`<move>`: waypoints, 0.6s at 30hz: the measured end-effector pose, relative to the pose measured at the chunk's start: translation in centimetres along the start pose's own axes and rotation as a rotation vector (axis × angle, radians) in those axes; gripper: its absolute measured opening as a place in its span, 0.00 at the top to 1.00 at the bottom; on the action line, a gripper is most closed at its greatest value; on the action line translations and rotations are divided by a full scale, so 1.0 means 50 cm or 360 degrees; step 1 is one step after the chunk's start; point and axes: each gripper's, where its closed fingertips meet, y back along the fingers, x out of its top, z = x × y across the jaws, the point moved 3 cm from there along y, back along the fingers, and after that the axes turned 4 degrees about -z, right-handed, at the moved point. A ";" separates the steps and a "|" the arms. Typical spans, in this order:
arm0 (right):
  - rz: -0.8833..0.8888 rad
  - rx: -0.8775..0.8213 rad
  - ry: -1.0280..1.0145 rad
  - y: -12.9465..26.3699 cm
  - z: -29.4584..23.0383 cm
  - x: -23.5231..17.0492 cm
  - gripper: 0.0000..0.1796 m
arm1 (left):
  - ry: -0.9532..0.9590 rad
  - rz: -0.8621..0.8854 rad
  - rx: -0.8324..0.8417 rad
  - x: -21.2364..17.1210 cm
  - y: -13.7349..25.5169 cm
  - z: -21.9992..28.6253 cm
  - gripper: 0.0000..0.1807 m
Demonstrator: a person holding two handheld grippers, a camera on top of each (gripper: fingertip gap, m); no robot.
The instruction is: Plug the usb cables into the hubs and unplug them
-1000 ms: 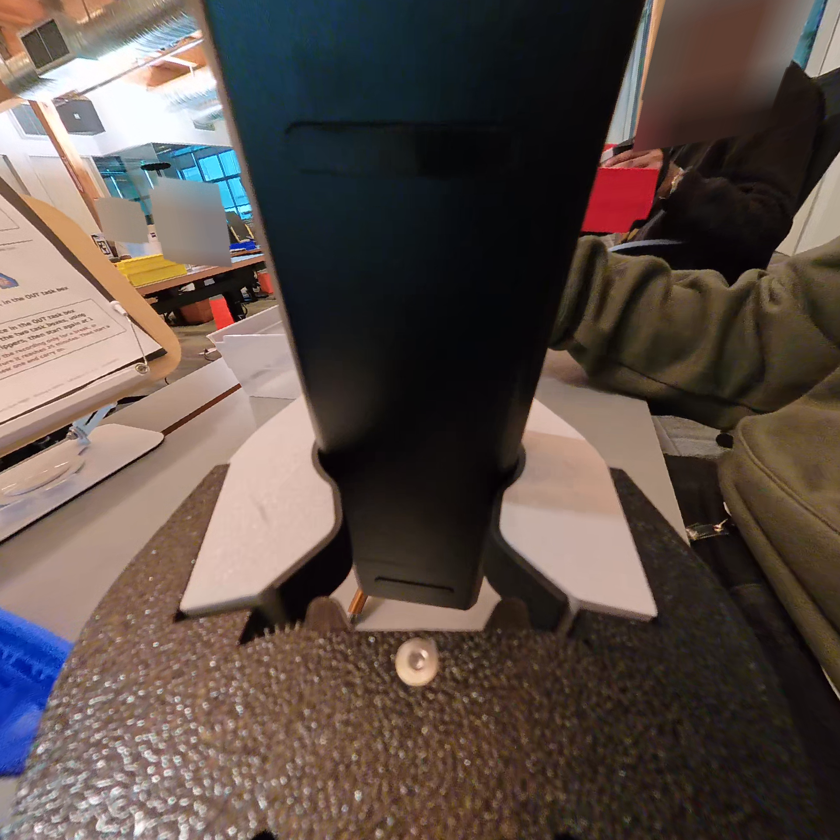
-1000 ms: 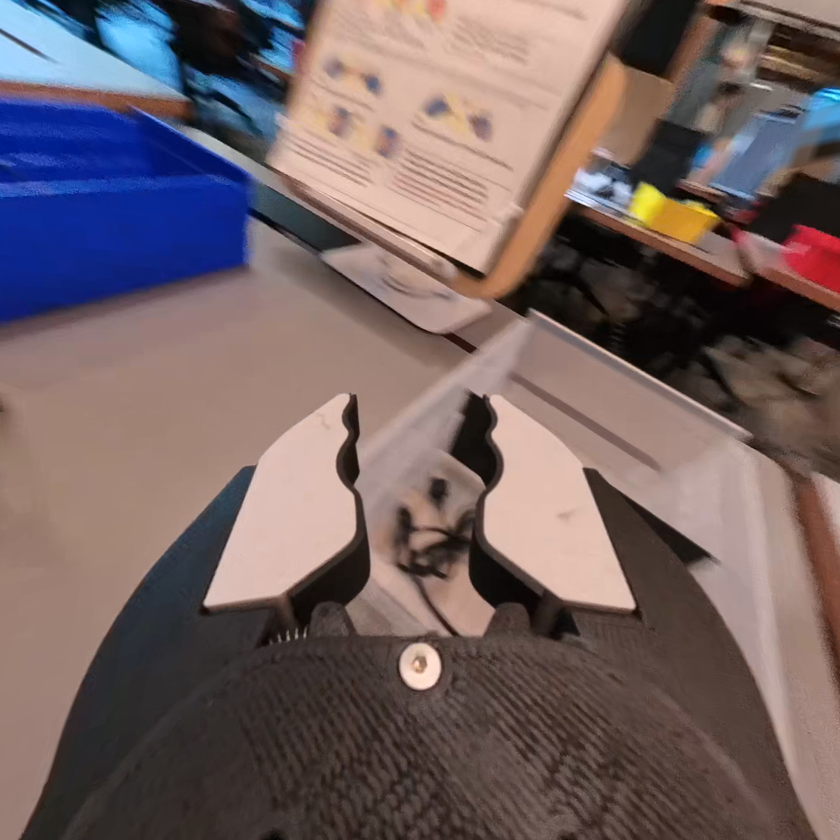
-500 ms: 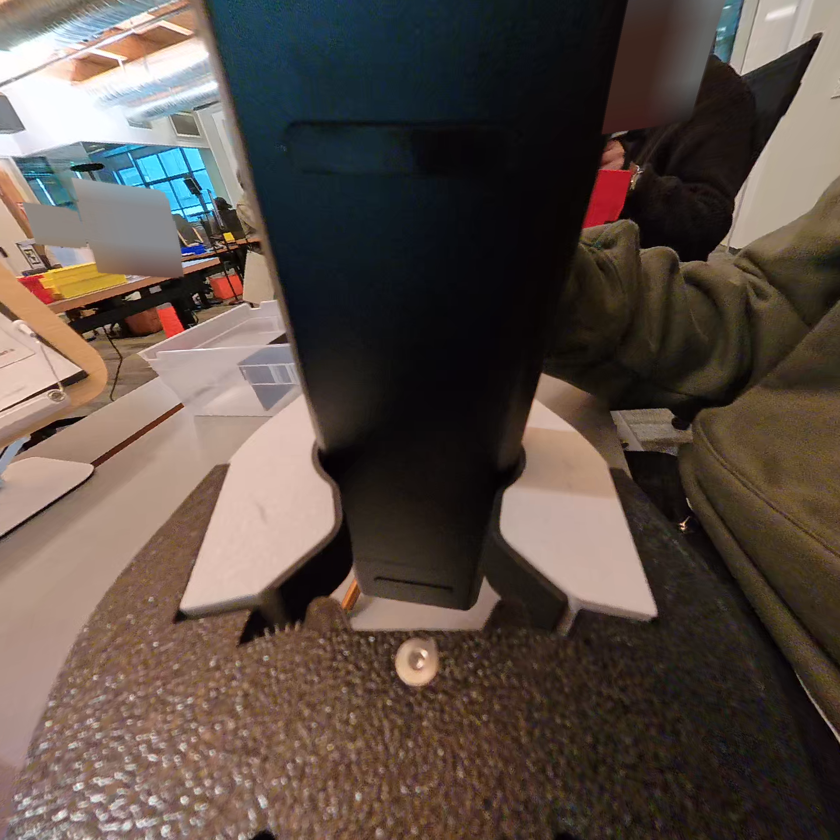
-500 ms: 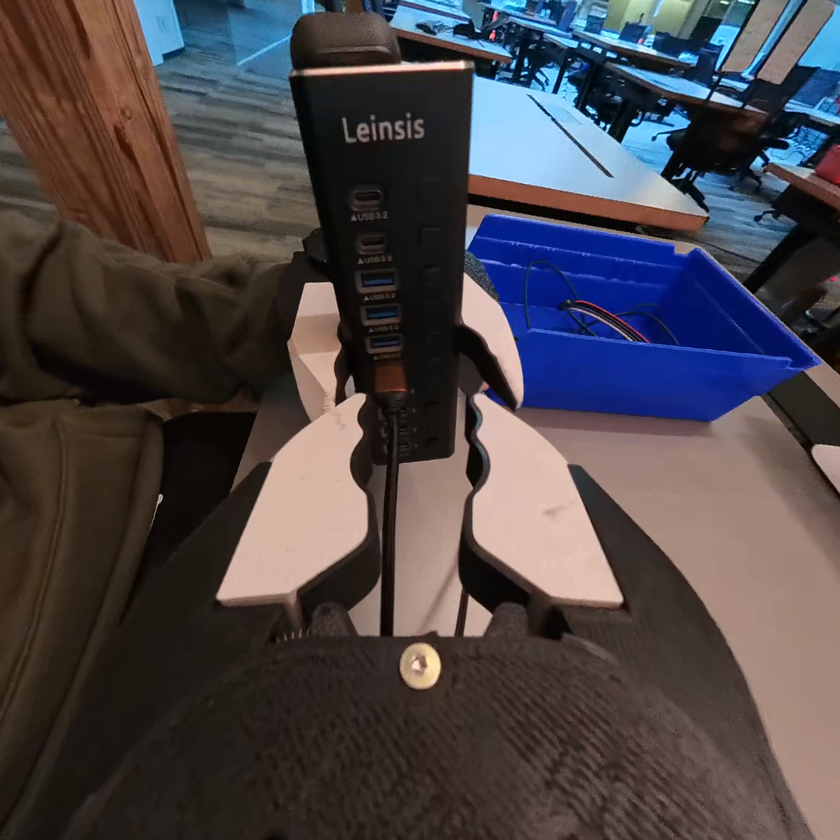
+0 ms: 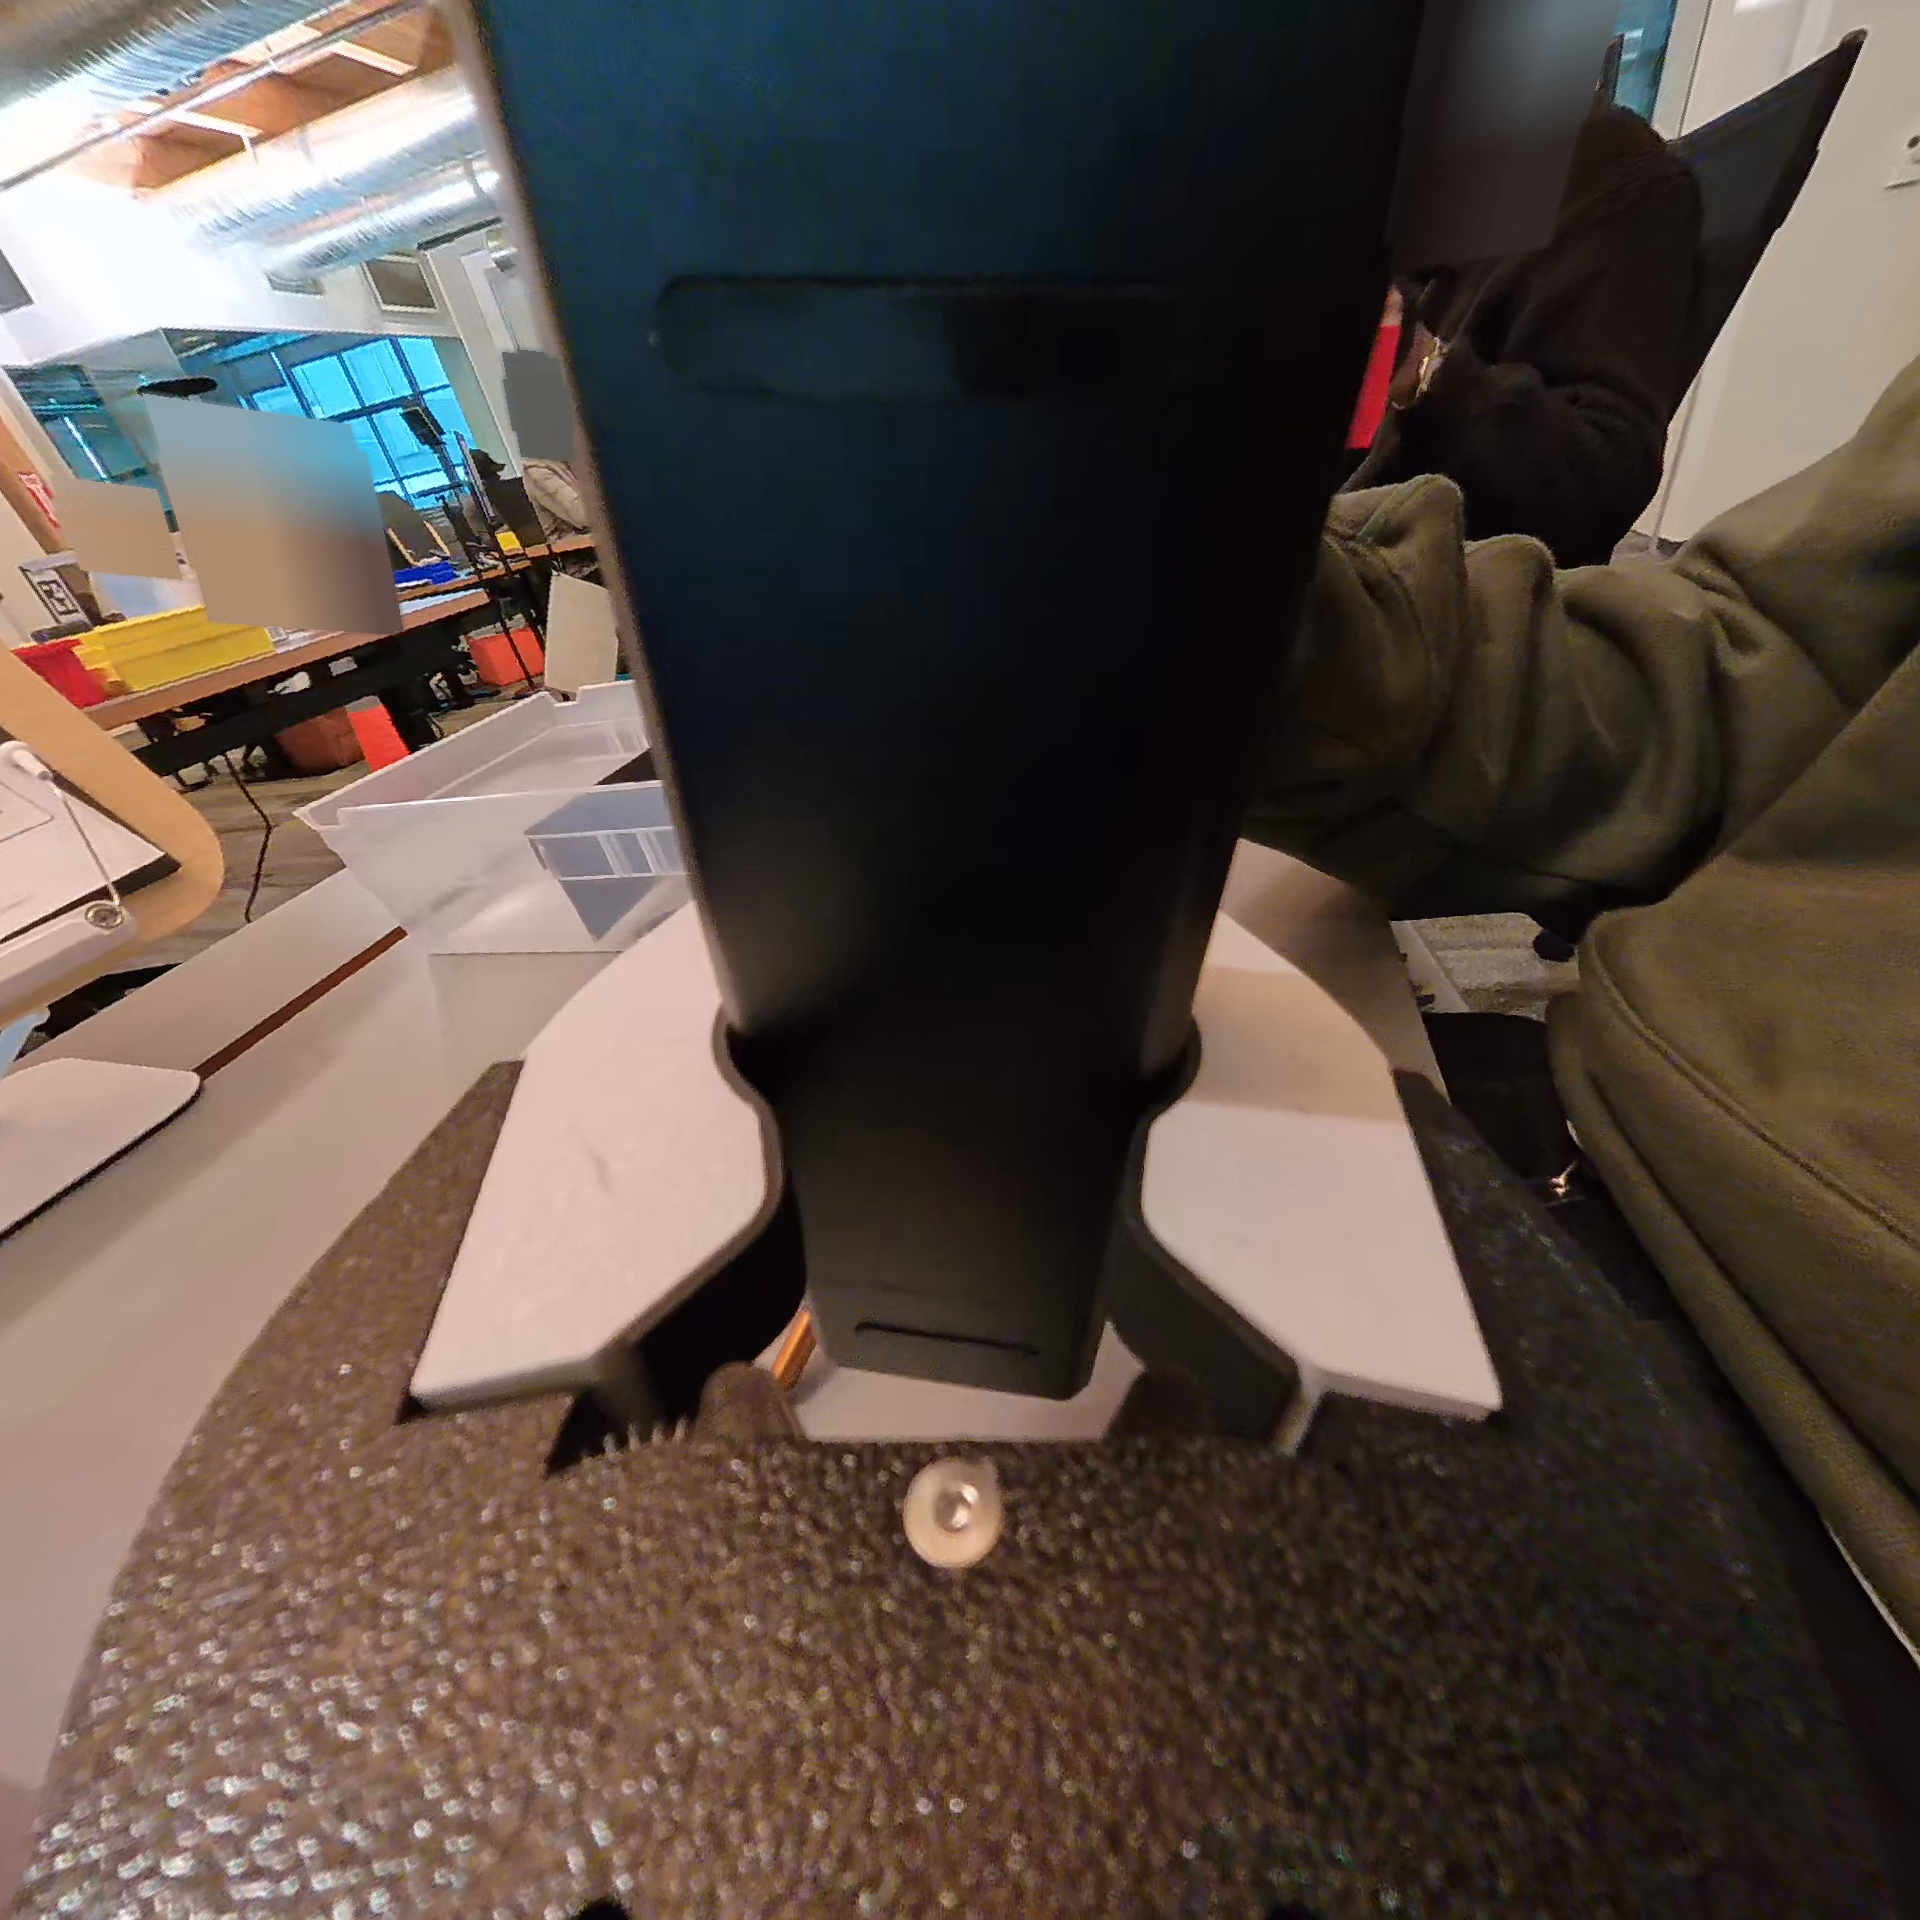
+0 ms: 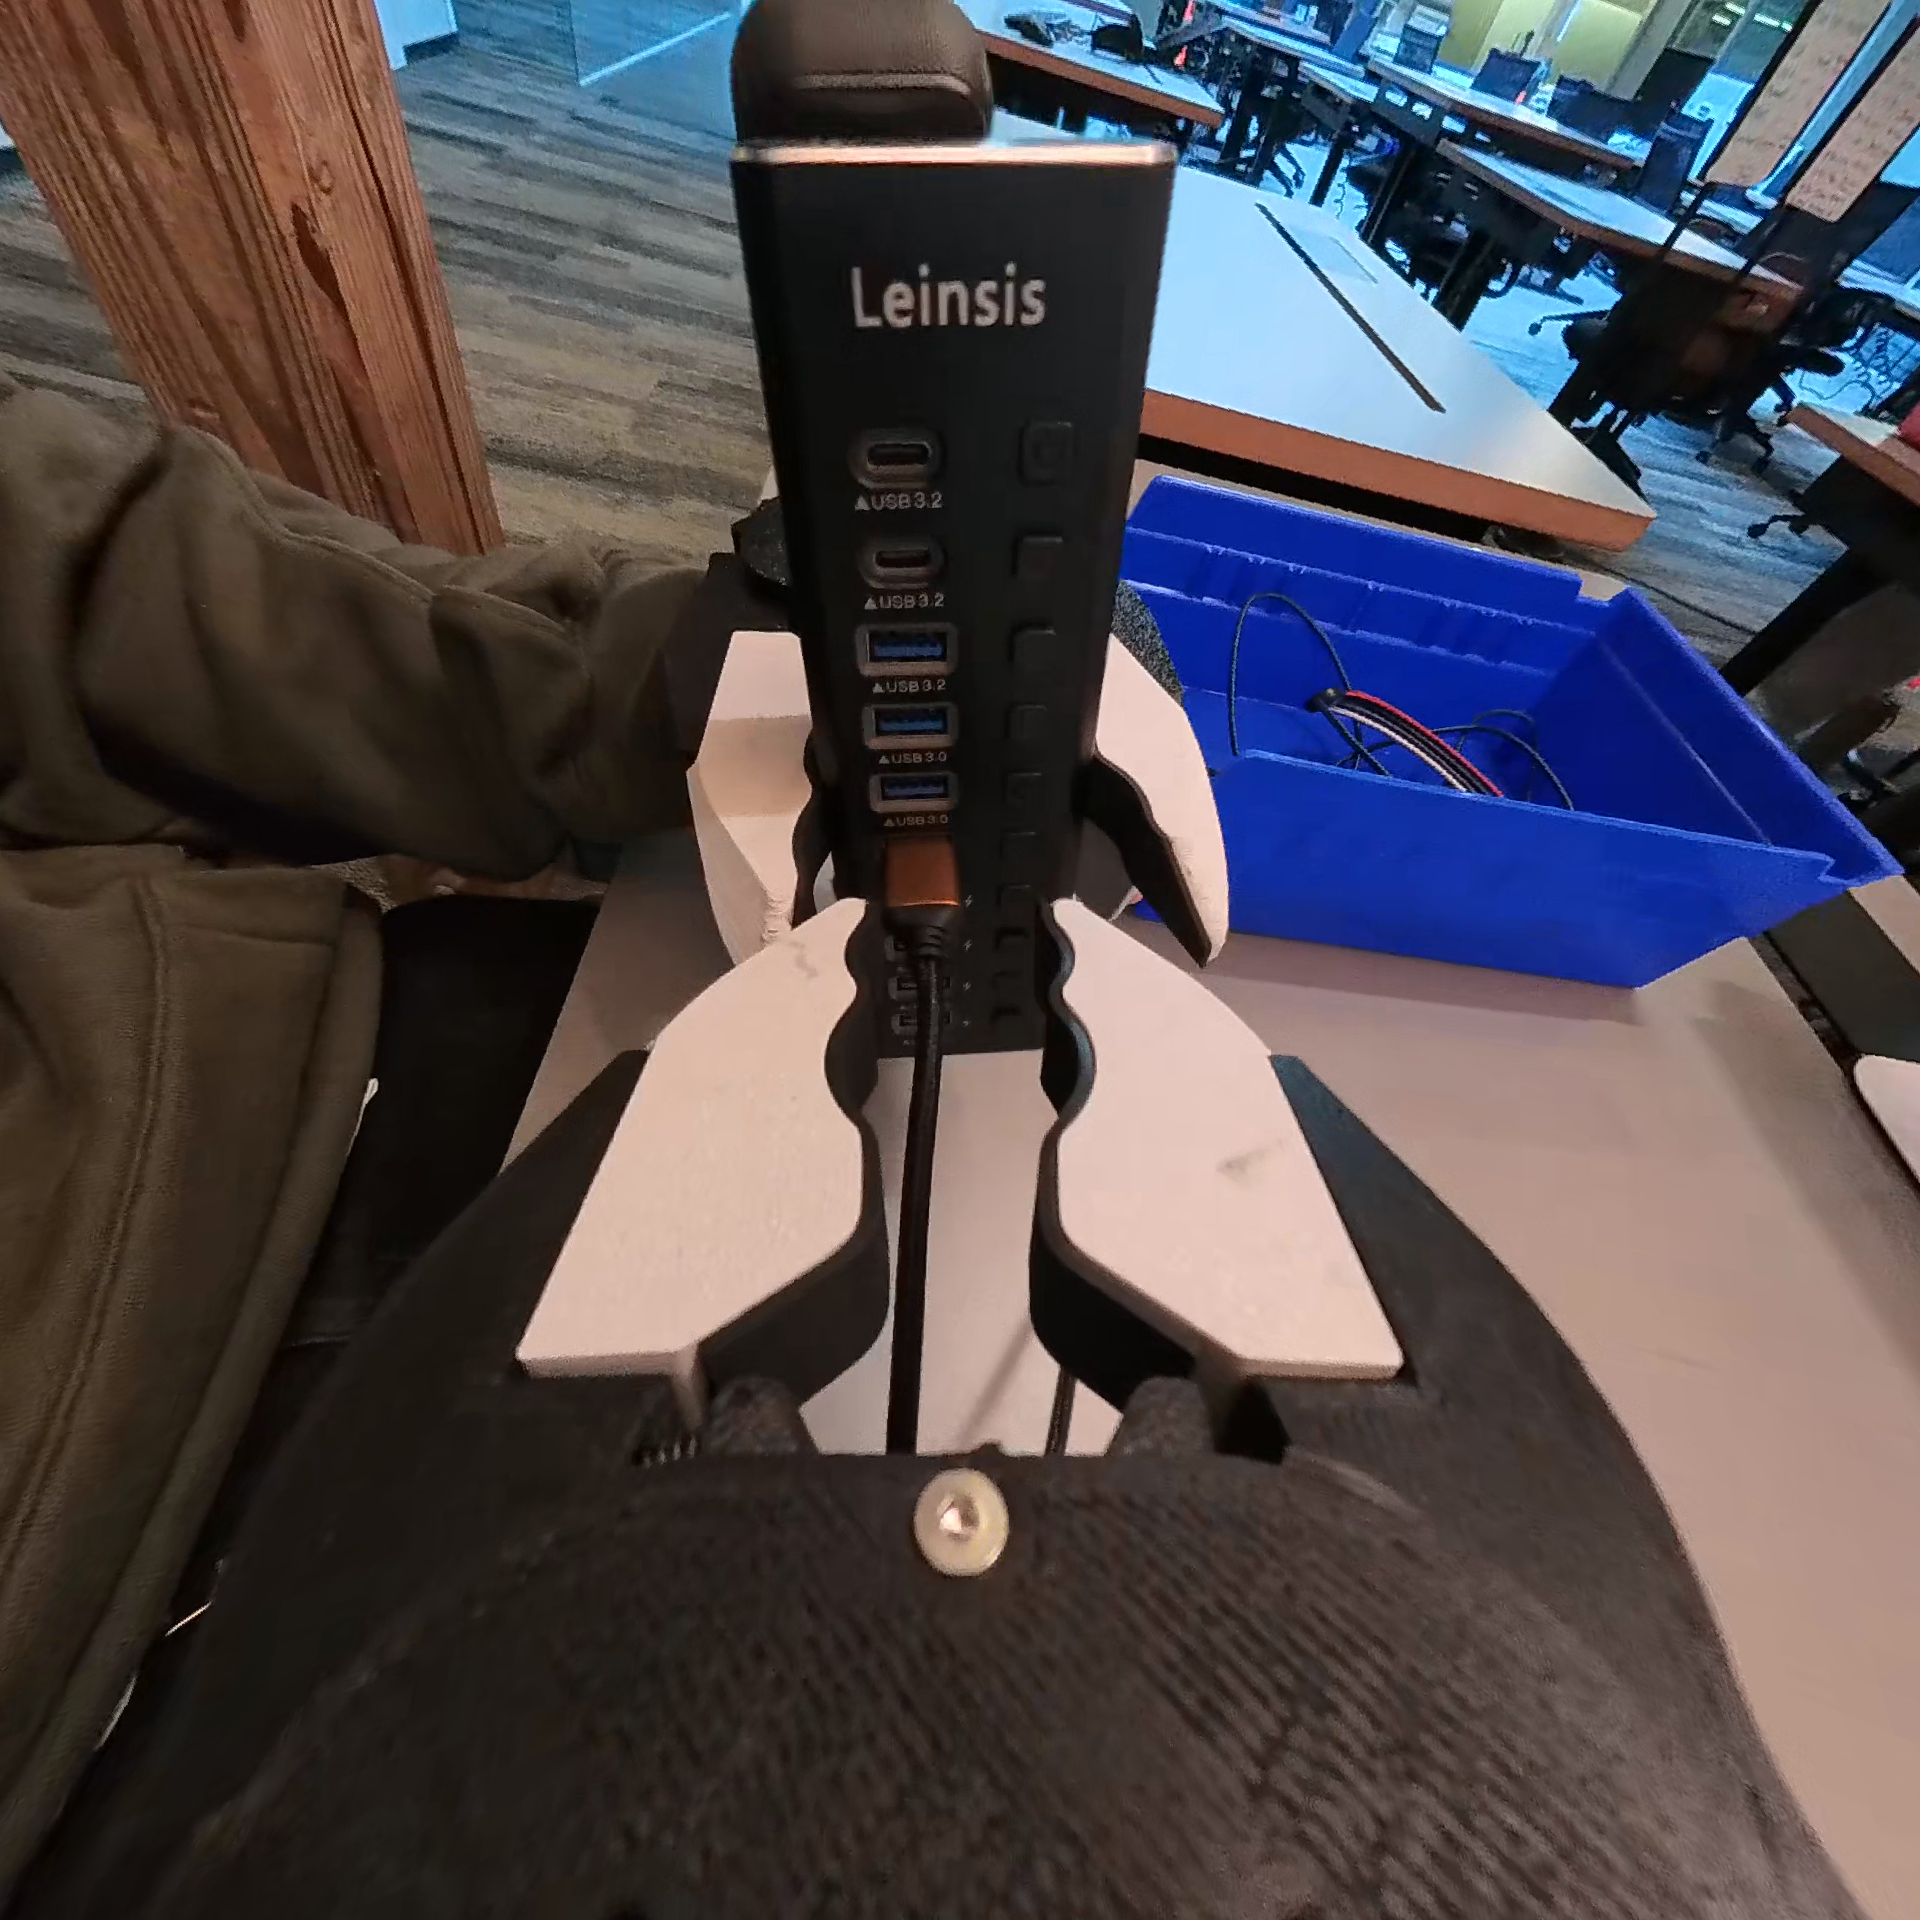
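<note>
Hub [image 6: 951, 582] stands upright above the grey table [image 6: 1558, 1195], pinched at its lower end by the left gripper [image 5: 961, 1049]. One black cable [image 6: 914, 1174], copper-coloured plug [image 6: 920, 868] seated in a middle port, looks plugged in; unplugging appears still ahead. Right gripper [image 6: 951, 971] has jaws spread on either side of the cable, gripping nothing. Dark slab, two columns of ports and buttons.

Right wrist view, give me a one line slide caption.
Open right gripper faces a black USB hub clamped upright by the left gripper, orange-tipped cable plugged in.
</note>
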 end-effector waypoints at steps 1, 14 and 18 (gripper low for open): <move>0.0007 -0.0002 -0.0005 0.000 0.001 -0.001 0.85 | -0.0007 -0.0003 0.0010 0.000 0.000 0.000 0.61; 0.0106 0.0094 0.0036 -0.002 -0.010 0.005 0.92 | -0.0044 0.0028 0.0040 0.006 0.002 0.000 0.61; 0.0115 -0.0002 0.0016 0.008 -0.001 0.021 0.92 | -0.0034 0.0093 0.0122 0.020 0.004 -0.009 0.61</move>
